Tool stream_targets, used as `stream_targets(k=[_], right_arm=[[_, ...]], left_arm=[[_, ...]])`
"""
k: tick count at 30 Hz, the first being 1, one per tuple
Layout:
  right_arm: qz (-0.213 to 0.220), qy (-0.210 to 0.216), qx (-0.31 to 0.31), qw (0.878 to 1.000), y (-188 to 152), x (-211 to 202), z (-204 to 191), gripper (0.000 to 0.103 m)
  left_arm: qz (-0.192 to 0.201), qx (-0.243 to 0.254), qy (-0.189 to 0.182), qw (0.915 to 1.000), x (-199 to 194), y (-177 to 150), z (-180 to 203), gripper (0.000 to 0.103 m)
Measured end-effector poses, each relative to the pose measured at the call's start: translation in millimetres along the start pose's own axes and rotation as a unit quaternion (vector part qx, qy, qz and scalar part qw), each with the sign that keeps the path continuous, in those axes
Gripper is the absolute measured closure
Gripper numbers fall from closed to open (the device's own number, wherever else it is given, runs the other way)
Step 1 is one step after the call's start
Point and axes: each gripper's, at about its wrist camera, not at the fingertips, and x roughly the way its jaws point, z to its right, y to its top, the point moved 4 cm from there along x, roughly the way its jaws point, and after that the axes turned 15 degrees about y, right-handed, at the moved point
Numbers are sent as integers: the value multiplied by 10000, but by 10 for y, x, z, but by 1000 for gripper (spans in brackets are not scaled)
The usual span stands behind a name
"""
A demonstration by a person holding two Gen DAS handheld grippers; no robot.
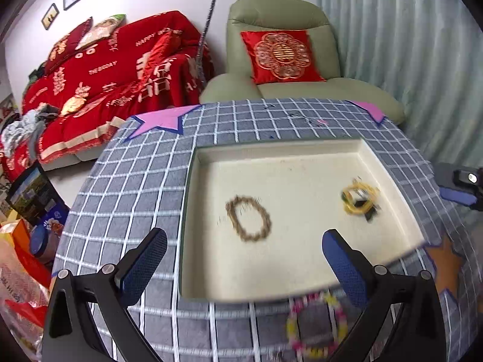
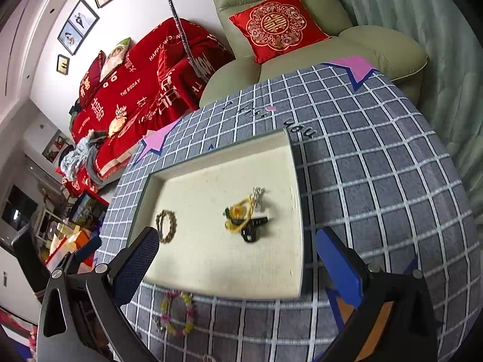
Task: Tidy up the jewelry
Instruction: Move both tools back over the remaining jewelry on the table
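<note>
a: blue-padded fingers [image 1: 142, 268] of the left gripper [image 1: 244, 267] sit nearest the lens, spread wide, nothing between them. state of the other unit?

b: right gripper [image 2: 237, 267] is likewise spread and empty, above the near edge of the tray [image 2: 223, 283].

a: locate the jewelry.

b: brown bead bracelet [image 1: 249, 221] lies inside the tray, toward its left side; yellow bracelet [image 1: 359, 197], tangled with a dark piece, lies toward its right side. pastel bead bracelet [image 1: 315, 325] lies outside, on the checked tablecloth [image 1: 126, 181], just beside the tray's near edge.

a: reason for the wide opening?

b: probably clearance, so the left fingers can straddle the pastel ring. it remains to be moved into the tray.
</note>
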Motion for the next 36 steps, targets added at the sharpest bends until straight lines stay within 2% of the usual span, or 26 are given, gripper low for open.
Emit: stream_targets(k=[9,14,16,23,24,27,29,36], right_arm=[[-199,-128,-159,9996,-403,-208,-164,0],[-353,-186,-306,9987,-664,-278,-276,0],[-430,-218,-343,9982,-788,-294,-302,0],[-688,-393,-633,9948,-1252,-367,-443,0],[-721,-441,-703,9939,-1322,-383,-459,0],[-850,-556,-838,9913,-1566,-430,-495,0],[-922,-602,-868,9901,-1688,-445,-498,0],[-1053,-715,-848,9882,-2009,-460,-489,0]], left_arm=[[45,-113,-11,9999,-58,-413,-331,0],[23,-168,188,9997,-140,-607,-591,0],[-31,-166,154,9997,-130,-699,-631,0],[-81,28,368,9993,-666,-1043,-919,0],[-67,18,323,9995,-917,-1126,-888,0],[-223,-35,311,9993,-972,-1262,-909,0],[-275,-65,273,9992,-1221,-1419,-905,0],[-230,11,251,9994,-1327,-1520,-864,0]])
